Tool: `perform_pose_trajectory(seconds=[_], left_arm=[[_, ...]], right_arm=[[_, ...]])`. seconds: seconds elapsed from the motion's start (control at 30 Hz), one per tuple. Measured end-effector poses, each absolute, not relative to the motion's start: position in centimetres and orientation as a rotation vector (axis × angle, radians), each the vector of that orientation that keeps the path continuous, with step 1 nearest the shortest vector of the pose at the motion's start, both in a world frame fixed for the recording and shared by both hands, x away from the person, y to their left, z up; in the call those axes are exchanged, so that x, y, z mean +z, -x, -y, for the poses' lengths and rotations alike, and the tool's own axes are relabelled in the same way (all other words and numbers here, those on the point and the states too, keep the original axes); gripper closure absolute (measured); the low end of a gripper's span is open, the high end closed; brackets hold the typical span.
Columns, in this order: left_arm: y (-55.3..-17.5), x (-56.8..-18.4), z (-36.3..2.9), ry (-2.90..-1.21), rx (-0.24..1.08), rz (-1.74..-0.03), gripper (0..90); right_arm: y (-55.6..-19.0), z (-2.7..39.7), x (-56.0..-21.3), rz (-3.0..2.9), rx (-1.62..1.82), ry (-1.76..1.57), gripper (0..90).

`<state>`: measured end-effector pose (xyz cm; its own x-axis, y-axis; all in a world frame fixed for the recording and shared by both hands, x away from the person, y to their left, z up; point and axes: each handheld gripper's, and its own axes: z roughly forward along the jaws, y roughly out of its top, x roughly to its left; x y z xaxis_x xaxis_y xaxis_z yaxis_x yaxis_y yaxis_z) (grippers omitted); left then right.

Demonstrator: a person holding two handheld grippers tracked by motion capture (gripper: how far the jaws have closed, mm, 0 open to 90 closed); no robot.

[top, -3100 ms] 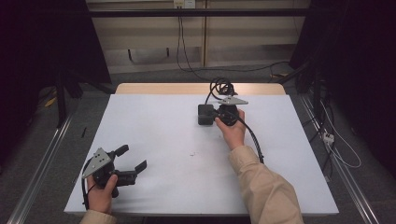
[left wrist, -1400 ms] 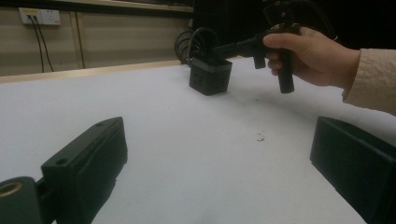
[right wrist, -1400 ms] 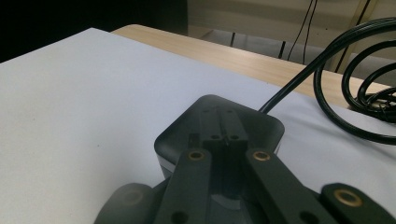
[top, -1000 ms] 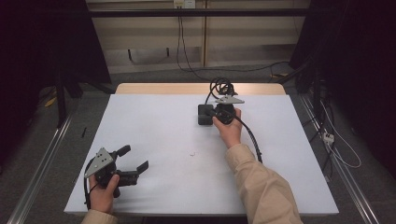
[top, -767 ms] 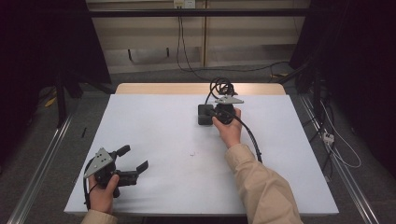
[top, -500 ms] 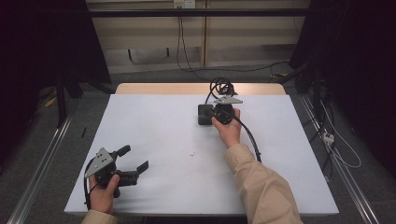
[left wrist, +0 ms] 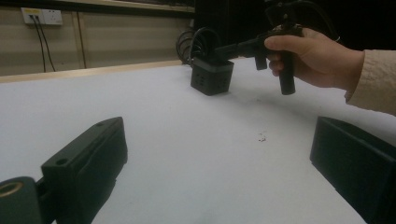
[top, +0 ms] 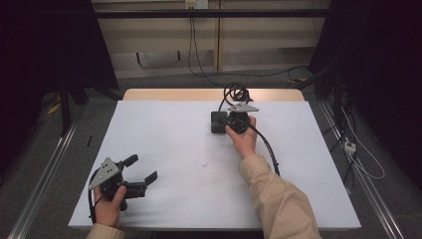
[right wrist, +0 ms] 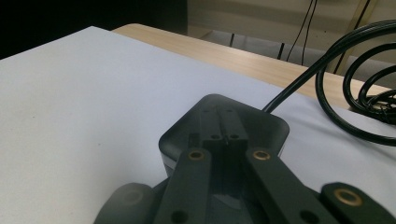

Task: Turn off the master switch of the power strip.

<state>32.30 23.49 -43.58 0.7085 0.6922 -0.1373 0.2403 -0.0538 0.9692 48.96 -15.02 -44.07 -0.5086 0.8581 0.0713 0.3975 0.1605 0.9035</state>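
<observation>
Progress: early. My right gripper (top: 222, 121), jaws together, rests atop the black box (top: 217, 122) far right; left gripper (top: 140, 173) idle, jaws apart.

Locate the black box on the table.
In the high view the black box sits right of centre toward the table's far edge, by its coiled cable, under the right gripper's tips.

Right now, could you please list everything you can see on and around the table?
power cube: one, black, far middle of the table, under the right gripper's shut jaws.
coiled cable: one, black, behind the cube at the far edge.
table: one, white top with a wooden far edge.
wall socket: one, white, on the back wall.
left gripper: one, black, jaws open, near left corner.
right gripper: one, black, jaws shut over the cube.
</observation>
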Motion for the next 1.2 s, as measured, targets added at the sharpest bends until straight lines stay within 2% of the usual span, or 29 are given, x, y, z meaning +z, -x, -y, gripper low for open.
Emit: perform_pose_trajectory(seconds=[0.93, 1.2], left_arm=[[-32.3, -43.5, -23.7, -1.626, 0.439, -0.767, 3.7], [-32.3, -43.5, -23.7, -1.624, 0.439, -0.766, 3.7]], right_arm=[[-48.6, 15.4, -43.9, -1.959, 1.353, -1.195, 89.9], [-48.0, 16.0, -43.8, -1.967, 1.360, -1.212, 79.4]])
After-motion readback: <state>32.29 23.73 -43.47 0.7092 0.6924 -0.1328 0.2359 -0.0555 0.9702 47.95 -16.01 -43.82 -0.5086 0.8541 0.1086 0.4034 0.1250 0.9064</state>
